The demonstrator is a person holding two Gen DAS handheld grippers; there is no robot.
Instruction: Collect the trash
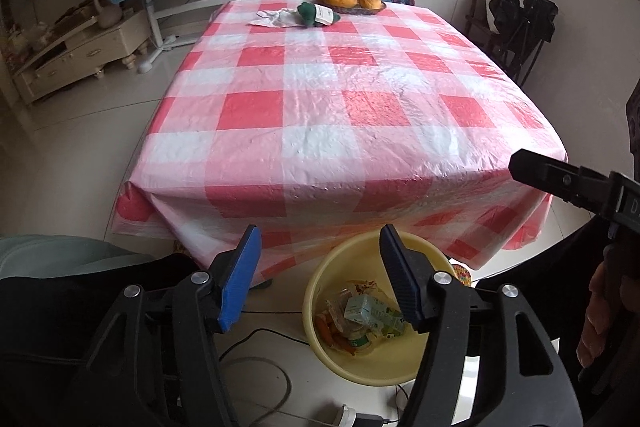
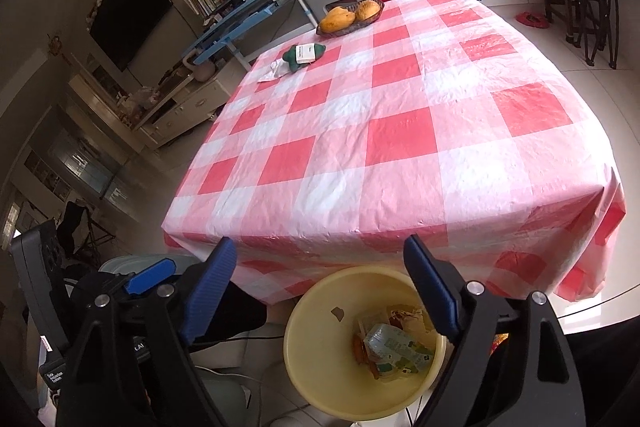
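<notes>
A yellow bin (image 1: 400,359) stands on the floor at the table's near edge, with several wrappers and a crushed green-white carton (image 1: 370,311) inside; it also shows in the right wrist view (image 2: 320,359). My left gripper (image 1: 320,275) is open and empty above the bin's left rim. My right gripper (image 2: 320,287) is open and empty above the bin. At the far end of the table lie a crumpled white paper (image 1: 272,17) (image 2: 274,70) and a green item with a white label (image 1: 318,14) (image 2: 305,55).
A table with a red-and-white checked cloth (image 1: 340,107) fills the middle. A basket of mangoes (image 1: 348,1) sits at its far edge. Cables and a power strip (image 1: 344,415) lie on the floor by the bin. Chairs stand at the right.
</notes>
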